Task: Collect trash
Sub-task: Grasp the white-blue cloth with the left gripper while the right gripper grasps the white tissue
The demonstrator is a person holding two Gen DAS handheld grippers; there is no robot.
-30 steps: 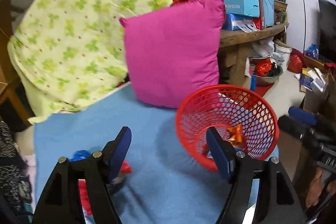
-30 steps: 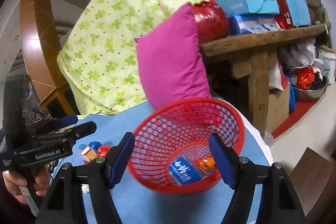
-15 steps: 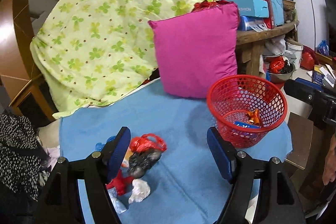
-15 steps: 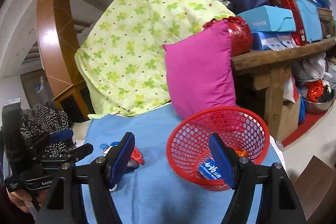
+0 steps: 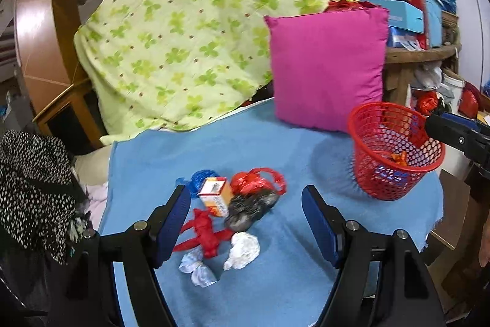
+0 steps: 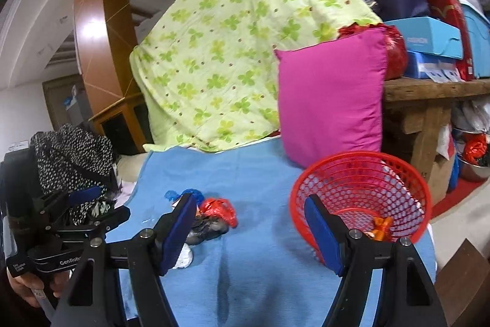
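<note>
A pile of trash lies on the blue cloth (image 5: pixel 275 149): a small orange-and-white box (image 5: pixel 215 194), a red plastic bag (image 5: pixel 255 181), a dark crumpled wrapper (image 5: pixel 249 209), a red scrap (image 5: pixel 205 235), two white wads (image 5: pixel 242 247) and a blue wrapper (image 5: pixel 199 178). My left gripper (image 5: pixel 245 222) is open and empty, just above and behind the pile. A red mesh basket (image 5: pixel 393 149) stands to the right with an orange wrapper and a blue packet inside. My right gripper (image 6: pixel 251 232) is open and empty, between the pile (image 6: pixel 214 213) and the basket (image 6: pixel 361 198).
A magenta pillow (image 5: pixel 327 69) leans behind the basket, with a green clover quilt (image 5: pixel 190 29) to its left. A black-and-white spotted cloth (image 5: pixel 33 186) lies off the cloth's left edge. A wooden bench (image 6: pixel 435 91) with boxes stands at the right.
Both grippers have pulled back and swung left from the basket. The trash pile has come into full view under my left gripper. Both stay open.
</note>
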